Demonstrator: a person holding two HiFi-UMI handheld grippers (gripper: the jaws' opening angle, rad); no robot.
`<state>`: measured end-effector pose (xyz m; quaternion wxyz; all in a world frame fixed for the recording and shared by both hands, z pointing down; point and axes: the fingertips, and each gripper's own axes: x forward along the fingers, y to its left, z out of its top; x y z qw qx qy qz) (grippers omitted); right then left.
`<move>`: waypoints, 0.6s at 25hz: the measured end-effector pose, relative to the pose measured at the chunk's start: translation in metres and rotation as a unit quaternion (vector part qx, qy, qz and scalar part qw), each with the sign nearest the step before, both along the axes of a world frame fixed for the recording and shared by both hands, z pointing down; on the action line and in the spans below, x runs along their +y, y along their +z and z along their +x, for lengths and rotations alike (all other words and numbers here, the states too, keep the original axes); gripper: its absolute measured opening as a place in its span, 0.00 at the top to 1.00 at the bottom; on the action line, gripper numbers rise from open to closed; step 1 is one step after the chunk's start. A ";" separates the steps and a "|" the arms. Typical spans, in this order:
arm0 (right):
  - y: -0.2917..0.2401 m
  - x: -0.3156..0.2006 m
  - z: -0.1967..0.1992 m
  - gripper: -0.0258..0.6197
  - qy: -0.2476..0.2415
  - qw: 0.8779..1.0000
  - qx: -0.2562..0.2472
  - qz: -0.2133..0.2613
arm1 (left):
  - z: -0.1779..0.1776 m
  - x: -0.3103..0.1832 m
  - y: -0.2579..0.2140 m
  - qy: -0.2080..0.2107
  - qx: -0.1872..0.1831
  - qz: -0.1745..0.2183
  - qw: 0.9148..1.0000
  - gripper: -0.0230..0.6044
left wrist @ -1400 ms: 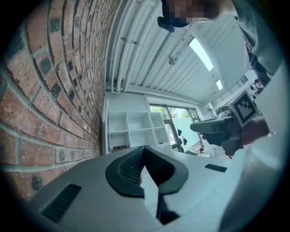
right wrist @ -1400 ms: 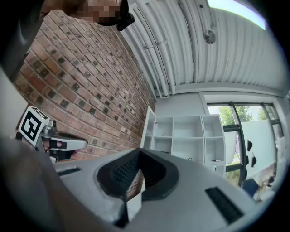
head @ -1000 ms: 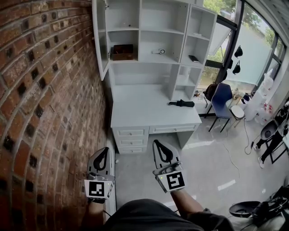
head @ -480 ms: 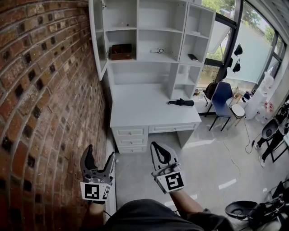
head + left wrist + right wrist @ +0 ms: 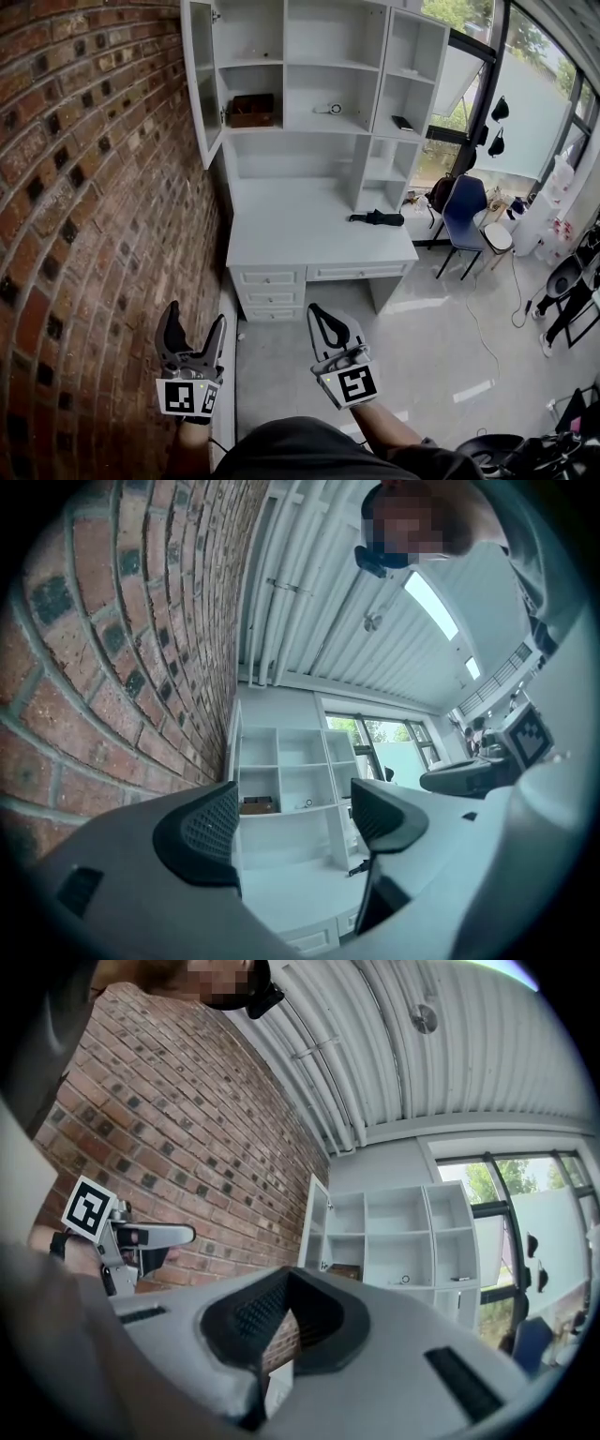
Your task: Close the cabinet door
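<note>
Left gripper (image 5: pixel 194 321) has just spread its jaws wide on nothing; right gripper (image 5: pixel 323 319) keeps jaws closed.

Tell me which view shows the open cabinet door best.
The head view: the cabinet door stands swung out beside the brick wall, its face and lower edge clear. The left gripper view shows only a thin edge-on strip of it; the right gripper view shows it small and distant.
</note>
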<state>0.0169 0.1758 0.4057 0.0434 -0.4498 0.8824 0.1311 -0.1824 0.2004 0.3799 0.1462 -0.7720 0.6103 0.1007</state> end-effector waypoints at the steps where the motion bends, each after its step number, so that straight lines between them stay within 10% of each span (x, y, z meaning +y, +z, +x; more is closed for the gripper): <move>1: 0.002 0.000 0.003 0.96 -0.003 1.000 0.001 -0.001 | 0.002 0.001 0.000 -0.004 -0.001 0.001 1.000 0.38; 15: 0.020 -0.038 0.006 0.96 -0.022 0.999 0.022 -0.010 | -0.003 -0.039 -0.012 -0.024 -0.002 0.019 1.000 0.39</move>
